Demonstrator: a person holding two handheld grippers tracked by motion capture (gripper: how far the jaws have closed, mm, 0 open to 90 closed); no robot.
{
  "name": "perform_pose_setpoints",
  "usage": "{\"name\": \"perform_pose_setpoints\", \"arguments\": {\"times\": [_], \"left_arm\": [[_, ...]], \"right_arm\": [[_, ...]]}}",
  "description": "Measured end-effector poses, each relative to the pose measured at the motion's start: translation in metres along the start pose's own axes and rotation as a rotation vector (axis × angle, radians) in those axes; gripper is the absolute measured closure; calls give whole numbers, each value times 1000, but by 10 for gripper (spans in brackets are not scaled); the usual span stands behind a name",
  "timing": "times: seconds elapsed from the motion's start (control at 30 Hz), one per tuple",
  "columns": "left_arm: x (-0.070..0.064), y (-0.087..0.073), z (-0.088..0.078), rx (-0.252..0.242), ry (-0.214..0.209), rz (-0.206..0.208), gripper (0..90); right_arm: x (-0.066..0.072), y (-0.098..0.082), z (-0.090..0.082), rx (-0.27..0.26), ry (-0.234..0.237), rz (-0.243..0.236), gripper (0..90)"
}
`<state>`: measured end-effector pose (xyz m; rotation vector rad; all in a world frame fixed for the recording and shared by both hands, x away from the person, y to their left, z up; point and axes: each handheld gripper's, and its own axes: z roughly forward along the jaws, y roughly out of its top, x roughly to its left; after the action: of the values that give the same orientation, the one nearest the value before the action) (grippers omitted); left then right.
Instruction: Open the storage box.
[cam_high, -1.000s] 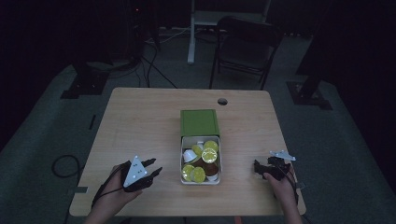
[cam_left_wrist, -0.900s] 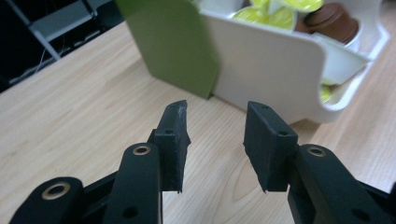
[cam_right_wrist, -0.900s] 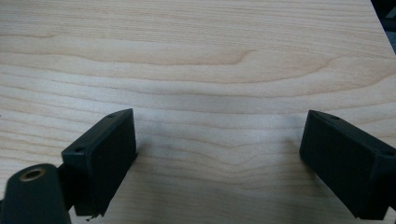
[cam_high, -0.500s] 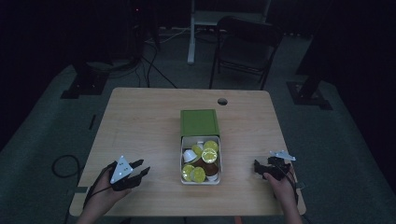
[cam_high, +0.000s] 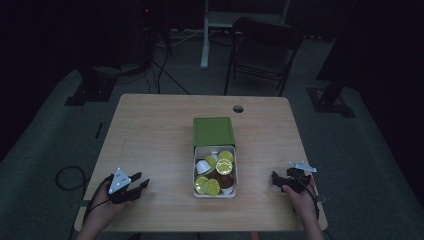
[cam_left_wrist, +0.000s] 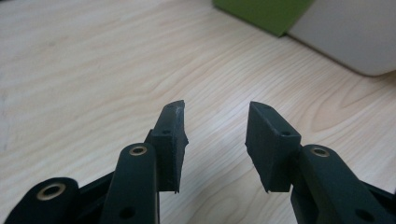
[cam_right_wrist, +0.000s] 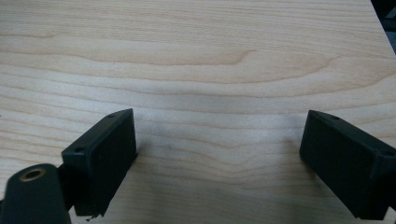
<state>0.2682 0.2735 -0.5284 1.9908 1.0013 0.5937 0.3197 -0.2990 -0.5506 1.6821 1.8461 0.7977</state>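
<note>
A white box (cam_high: 195, 172) in the middle of the wooden table (cam_high: 150, 130) holds several coffee capsules (cam_high: 224, 166), some with yellow-green lids and some brown. Its green lid (cam_high: 213, 131) lies just behind it. My left gripper (cam_high: 142, 180) rests low near the table's front left, pointing toward the box. In the left gripper view my left gripper (cam_left_wrist: 215, 112) is open; its jaws have just been opening a little, with bare wood between them. The green lid (cam_left_wrist: 261, 11) and the white box wall (cam_left_wrist: 350, 32) show beyond. My right gripper (cam_high: 275, 179) sits right of the box, jaws wide apart and empty (cam_right_wrist: 219, 130).
A round cable hole (cam_high: 238, 108) is at the table's far edge. A dark chair (cam_high: 262, 55) and stand bases (cam_high: 90, 92) stand on the floor behind. A cable (cam_high: 67, 177) loops on the floor at left.
My left gripper has moved left, away from the box, and lower toward the tabletop. The right gripper and the box have stayed still.
</note>
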Motion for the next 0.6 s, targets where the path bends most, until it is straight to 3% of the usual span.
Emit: {"name": "perform_pose_setpoints", "arguments": {"times": [0.17,0.33,0.4,0.5,0.6], "left_arm": [[5,-4,0,34,20,-36,505],[7,-6,2,57,16,-76,386],[8,-6,2,47,35,-93,334],[10,-7,3,66,66,-70,199],[10,-9,4,96,64,-69,174]], "right_arm": [[0,0,0,0,0,0,104],[0,0,0,0,0,-1,104],[0,0,0,0,0,0,104],[0,0,0,0,1,0,104],[0,0,0,0,1,0,104]]}}
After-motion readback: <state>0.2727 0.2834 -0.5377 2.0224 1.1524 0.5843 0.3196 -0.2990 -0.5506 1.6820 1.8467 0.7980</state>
